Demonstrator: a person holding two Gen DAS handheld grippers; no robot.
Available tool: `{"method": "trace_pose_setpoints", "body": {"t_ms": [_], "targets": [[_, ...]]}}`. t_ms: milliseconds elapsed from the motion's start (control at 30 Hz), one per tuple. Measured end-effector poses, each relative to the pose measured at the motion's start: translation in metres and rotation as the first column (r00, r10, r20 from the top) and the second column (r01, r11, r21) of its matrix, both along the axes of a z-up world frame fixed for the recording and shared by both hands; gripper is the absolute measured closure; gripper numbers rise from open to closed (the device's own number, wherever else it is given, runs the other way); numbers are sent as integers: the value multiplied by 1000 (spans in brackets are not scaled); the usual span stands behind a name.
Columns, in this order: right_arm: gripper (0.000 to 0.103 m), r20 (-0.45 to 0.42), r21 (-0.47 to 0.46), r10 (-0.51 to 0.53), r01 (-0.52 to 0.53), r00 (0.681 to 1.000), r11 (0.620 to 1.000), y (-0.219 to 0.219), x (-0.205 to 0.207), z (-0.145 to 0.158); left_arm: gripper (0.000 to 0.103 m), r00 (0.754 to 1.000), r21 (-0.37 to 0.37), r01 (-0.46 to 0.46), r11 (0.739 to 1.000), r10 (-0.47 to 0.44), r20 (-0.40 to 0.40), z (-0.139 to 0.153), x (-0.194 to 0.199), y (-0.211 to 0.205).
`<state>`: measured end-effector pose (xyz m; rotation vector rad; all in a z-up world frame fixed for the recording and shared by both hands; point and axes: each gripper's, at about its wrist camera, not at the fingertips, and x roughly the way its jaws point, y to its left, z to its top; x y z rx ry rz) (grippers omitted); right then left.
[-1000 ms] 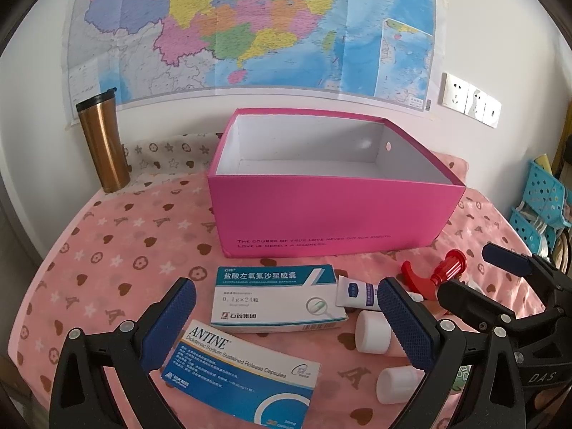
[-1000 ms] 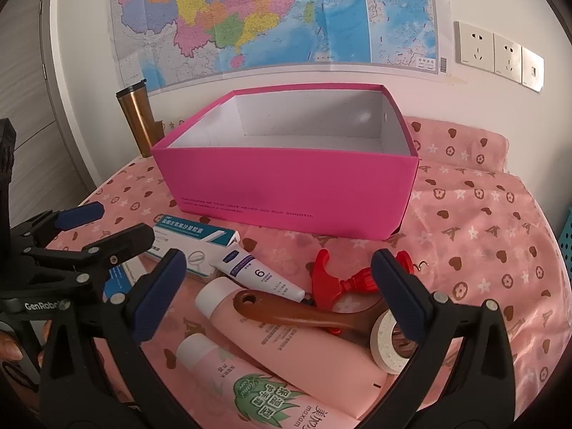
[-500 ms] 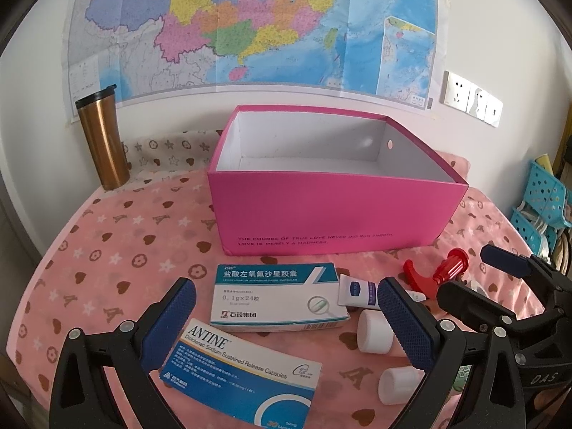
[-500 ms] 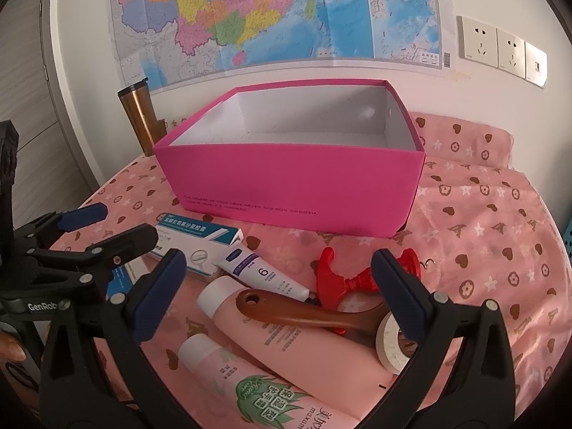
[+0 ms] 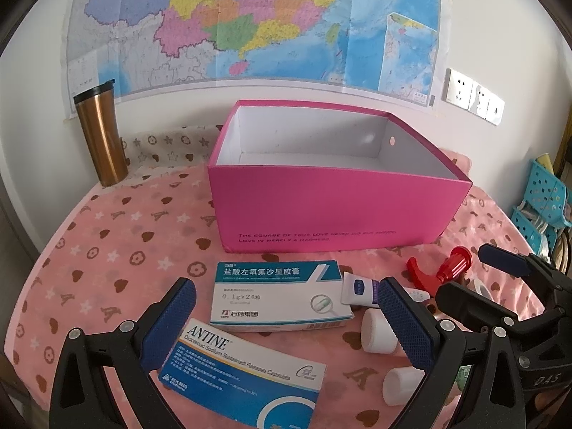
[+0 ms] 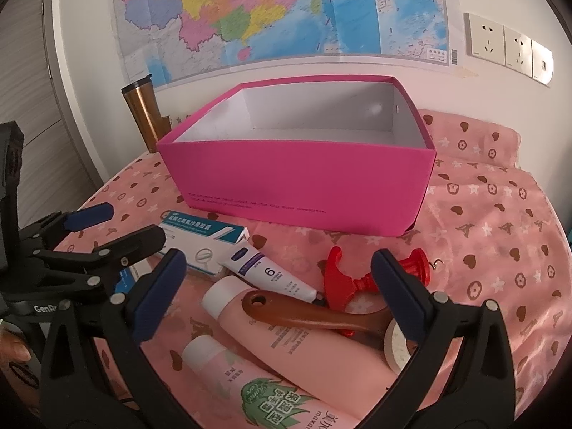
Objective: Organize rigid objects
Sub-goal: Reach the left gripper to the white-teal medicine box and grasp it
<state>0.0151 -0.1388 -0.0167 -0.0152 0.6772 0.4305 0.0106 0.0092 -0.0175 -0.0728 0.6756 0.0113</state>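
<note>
I had the left claw (image 5: pixel 282 325) spread wide with nothing between its pads, poised over the two medicine cartons on the pink-clothed counter (image 5: pixel 118 243); the teal-striped carton (image 5: pixel 279 295) lay straight ahead with its long axis running across my fingers, the ANTINE carton (image 5: pixel 246 368) nearer still. My right claw (image 6: pixel 279 296) was equally agape above the tubes and the wooden-handled tool (image 6: pixel 314 312), so I judged the left the nearer one, the empty pink box (image 5: pixel 332 211) just beyond

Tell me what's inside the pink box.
The pink box shows only bare white inner walls and a strip of white floor along the back. The front wall hides the near part of the floor, so something low there could go unseen.
</note>
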Motion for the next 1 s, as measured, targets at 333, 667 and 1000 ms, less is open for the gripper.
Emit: {"method": "trace_pose_setpoints", "body": {"t_ms": [333,667,1000], "targets": [[0,-57,-6,87,-87,995,996,15,13,-5,0,999,-42,-4,999,2,-54,-10,11,29],[20,-169,12,206,-207,964,978,42,32,-20,10,991,-83,16,996,-26,-129,-29,23,58],[44,-239,38,263,-262,935,964,58,43,-36,26,985,-92,50,994,-65,-159,-38,30,65]]}}
